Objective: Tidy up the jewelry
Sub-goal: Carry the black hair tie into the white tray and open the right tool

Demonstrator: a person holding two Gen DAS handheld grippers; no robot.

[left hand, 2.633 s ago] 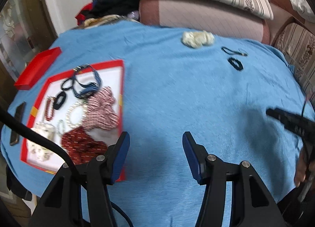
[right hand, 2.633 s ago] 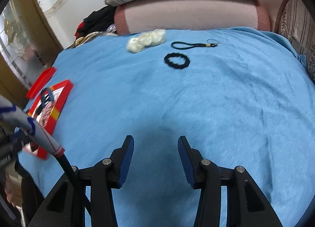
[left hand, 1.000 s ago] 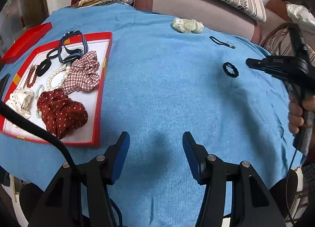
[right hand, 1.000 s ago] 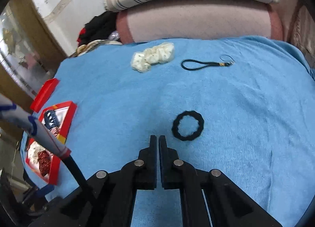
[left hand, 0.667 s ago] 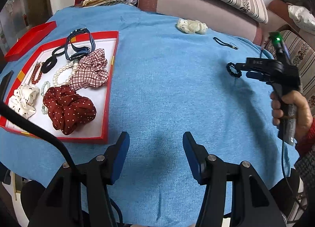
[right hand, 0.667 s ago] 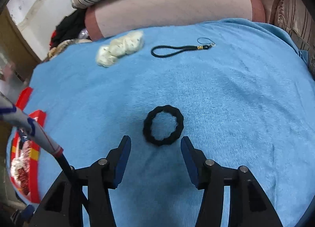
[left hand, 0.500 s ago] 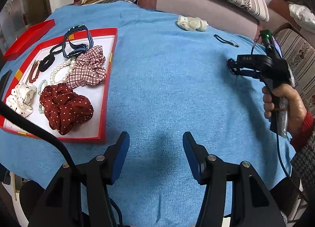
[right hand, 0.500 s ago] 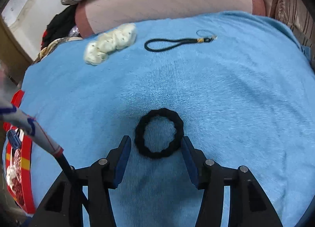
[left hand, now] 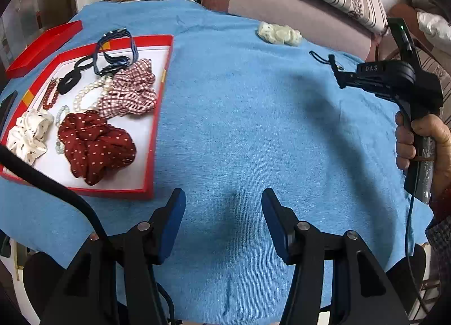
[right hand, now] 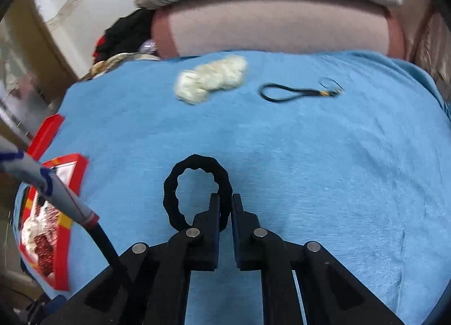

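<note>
Left wrist view, from the left: a flat red-rimmed tray with a white floor (left hand: 157,116) lies on the blue terry cloth (left hand: 239,128), holding a white speckled scrunchie (left hand: 28,135), a dark red dotted scrunchie (left hand: 95,144), a red-and-white checked scrunchie (left hand: 129,94), a pearl bracelet (left hand: 87,95) and blue cord bands (left hand: 115,51). The left gripper (left hand: 223,216) hovers above bare cloth, jaws spread wide and holding nothing. Farther right, a cream fluffy scrunchie (left hand: 279,33) rests near the cushions. At the far right the right gripper (right hand: 225,204) is clenched on the rim of a black ruffled hair tie (right hand: 194,184), near the cloth; a black looped cord (right hand: 296,92) lies well beyond.
</note>
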